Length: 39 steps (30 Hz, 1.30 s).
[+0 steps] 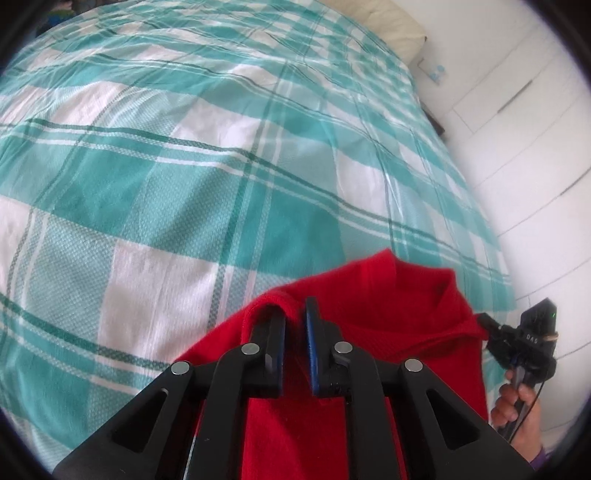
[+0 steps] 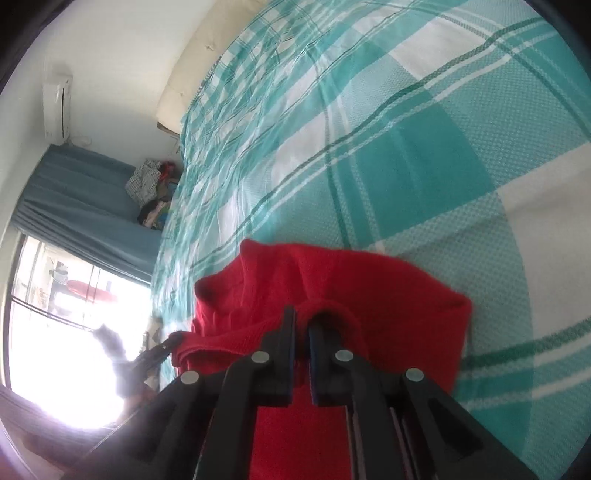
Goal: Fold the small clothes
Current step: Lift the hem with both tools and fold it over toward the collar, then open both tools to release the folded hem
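Observation:
A small red knit garment hangs between my two grippers above the teal-and-white plaid bedspread. My left gripper is shut on one upper edge of the garment, with red cloth pinched between its fingers. My right gripper is shut on the other upper edge of the red garment. The right gripper also shows in the left wrist view, clamped on the cloth's far corner. The left gripper shows in the right wrist view at the cloth's left corner. The garment's lower part is hidden behind the grippers.
The plaid bedspread covers a wide bed. A cream pillow lies at the bed's head. White cupboard doors stand beside the bed. A pile of clothes, blue curtains and a bright window lie on the other side.

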### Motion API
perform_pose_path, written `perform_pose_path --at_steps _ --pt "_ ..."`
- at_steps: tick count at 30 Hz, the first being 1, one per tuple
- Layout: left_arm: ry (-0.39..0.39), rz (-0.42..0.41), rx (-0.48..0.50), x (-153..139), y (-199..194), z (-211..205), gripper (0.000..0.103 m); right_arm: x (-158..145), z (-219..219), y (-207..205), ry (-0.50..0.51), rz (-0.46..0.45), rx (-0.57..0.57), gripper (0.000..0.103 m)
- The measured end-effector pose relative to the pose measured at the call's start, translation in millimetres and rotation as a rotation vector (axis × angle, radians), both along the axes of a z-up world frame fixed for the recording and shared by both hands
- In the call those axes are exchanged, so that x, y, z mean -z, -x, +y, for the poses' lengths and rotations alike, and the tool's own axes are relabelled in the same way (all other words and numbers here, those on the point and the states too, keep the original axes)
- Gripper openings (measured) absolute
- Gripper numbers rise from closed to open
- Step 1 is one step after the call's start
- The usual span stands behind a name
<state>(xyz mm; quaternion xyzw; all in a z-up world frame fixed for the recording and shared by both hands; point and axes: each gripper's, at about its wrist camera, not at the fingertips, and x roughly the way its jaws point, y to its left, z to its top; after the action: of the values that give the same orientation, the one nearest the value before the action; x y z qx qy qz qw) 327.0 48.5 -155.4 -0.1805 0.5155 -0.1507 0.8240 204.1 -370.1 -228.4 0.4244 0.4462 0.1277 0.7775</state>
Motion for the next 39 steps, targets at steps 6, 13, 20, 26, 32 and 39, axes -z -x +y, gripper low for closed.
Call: perform_pose_path --at_steps 6,13,20,26,32,39 --pt "-0.062 -0.095 -0.084 -26 1 17 0.080 -28 -7 -3 0.015 -0.086 0.050 0.043" --pt "-0.119 -0.102 0.060 -32 48 15 0.079 -50 0 31 0.165 -0.081 -0.091 0.044" --pt "-0.332 -0.160 0.213 -1 144 -20 0.078 -21 37 113 0.312 -0.009 -0.312 0.048" --pt "-0.391 -0.072 0.269 27 157 -27 0.024 2 30 129 0.447 0.087 -0.275 0.003" --pt "-0.471 -0.116 0.292 16 180 -37 0.039 3 31 138 0.475 0.068 -0.301 0.004" --pt "-0.509 -0.290 0.274 -25 233 -75 0.091 -34 23 167 0.534 -0.062 -0.209 0.069"
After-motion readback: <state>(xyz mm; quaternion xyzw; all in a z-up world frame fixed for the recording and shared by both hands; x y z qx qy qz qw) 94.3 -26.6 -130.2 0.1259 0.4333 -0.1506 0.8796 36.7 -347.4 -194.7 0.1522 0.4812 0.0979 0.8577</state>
